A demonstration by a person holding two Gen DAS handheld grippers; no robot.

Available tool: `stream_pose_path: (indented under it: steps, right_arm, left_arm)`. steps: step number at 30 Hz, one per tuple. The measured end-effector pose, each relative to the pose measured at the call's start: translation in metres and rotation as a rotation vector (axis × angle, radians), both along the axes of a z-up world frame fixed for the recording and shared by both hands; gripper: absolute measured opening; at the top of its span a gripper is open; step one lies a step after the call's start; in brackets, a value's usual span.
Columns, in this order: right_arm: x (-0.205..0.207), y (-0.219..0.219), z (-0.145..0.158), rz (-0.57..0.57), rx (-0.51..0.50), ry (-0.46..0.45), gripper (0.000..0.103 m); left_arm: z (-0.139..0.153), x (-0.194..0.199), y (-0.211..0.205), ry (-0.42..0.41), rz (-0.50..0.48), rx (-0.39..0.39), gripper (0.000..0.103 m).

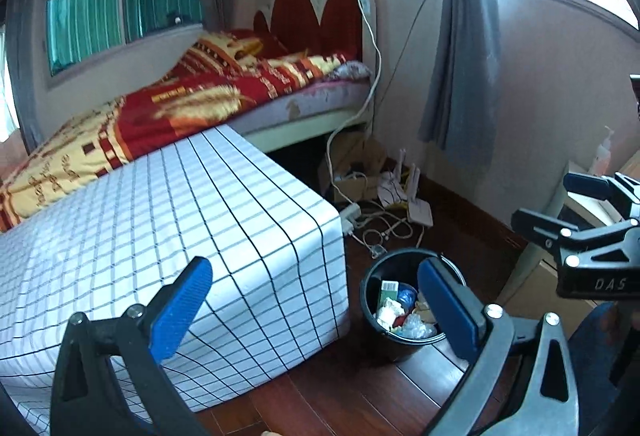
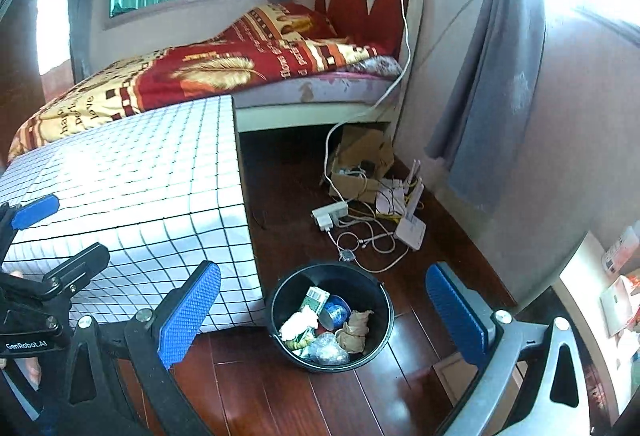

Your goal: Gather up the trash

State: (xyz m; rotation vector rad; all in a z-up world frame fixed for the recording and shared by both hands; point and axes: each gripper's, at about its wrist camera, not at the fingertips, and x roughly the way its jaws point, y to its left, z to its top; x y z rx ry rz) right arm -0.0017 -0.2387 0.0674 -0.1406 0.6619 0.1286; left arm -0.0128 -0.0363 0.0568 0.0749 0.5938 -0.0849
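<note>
**Trash sits loose in the bin, both grippers empty**

Trash (image 2: 328, 328) fills the lower part of a black bin (image 2: 280, 296) standing on the wooden floor (image 2: 280, 396), just beside the corner of a block draped in checked cloth (image 2: 140, 196). It looks light and soft: crumpled tissue, brown paper wads, clear plastic film, a small carton and a blue ball-like piece. Most of it should crush under a pinch, and the film may slip. The bin itself seems light and stiff, and its rim is probably the surest place to hold.

The left gripper (image 1: 316, 304) and right gripper (image 2: 324, 312) both hang above the bin with jaws spread wide, holding nothing.

Room is open over the bin. The draped block crowds one side, and loose cables (image 2: 368, 236) and a power strip (image 2: 330, 214) lie on the floor just behind it.
</note>
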Motion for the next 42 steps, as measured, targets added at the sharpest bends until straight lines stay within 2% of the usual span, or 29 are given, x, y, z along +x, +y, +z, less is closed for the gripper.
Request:
stream_pose_path:
  steps: [9,16,42]
  right_arm:
    - [-0.050,-0.011,0.041,-0.016,0.013,-0.073,0.103]
    - [-0.075,-0.019,0.056,-0.018,0.027,-0.097,0.103]
    - [-0.074,-0.027,0.060,-0.036,0.043,-0.103,0.103]
  left_arm:
    - [0.030,-0.034,-0.009,-0.065,-0.034,0.004,0.103]
    - [0.044,-0.049,-0.017,-0.112,-0.059,-0.001,0.103]
    - [0.045,-0.053,-0.025,-0.126,-0.090,0.017,0.103]
